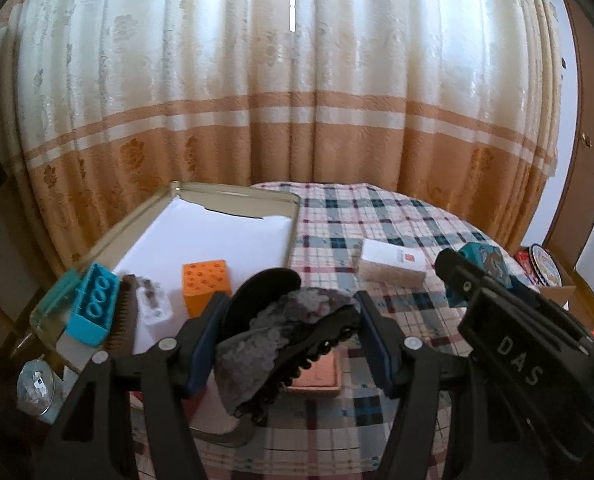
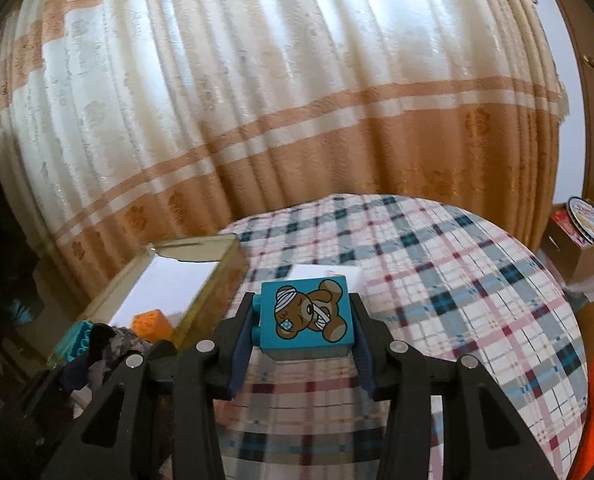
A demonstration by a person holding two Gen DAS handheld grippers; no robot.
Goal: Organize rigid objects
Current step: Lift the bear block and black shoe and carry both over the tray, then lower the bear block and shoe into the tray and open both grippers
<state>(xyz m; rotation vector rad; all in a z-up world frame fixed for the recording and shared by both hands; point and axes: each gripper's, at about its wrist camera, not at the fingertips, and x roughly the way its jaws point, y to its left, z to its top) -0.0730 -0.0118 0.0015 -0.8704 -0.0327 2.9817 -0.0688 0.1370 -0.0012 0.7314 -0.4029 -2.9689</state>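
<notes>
Cream-and-orange curtains (image 1: 297, 100) hang behind a round table under a plaid tablecloth (image 1: 397, 216). Left gripper (image 1: 289, 332): jaws about half open, clamped on a black hair clip (image 1: 297, 336) covered in grey sequinned fabric; its long axis runs diagonally, from near-left below the jaws to far-right between the pads. Ahead and to the left of this gripper lies an open tin box (image 1: 233, 196) lined with white paper, holding an orange block (image 1: 207, 286), a blue studded brick (image 1: 93, 304) and a comb. Ahead and to its right rests a white-topped box (image 1: 393, 266). Right gripper (image 2: 303, 316): jaws nearly closed, gripping a blue toy block (image 2: 307, 312) by its sides, bear picture facing up, studs pointing left, raised above the cloth.
</notes>
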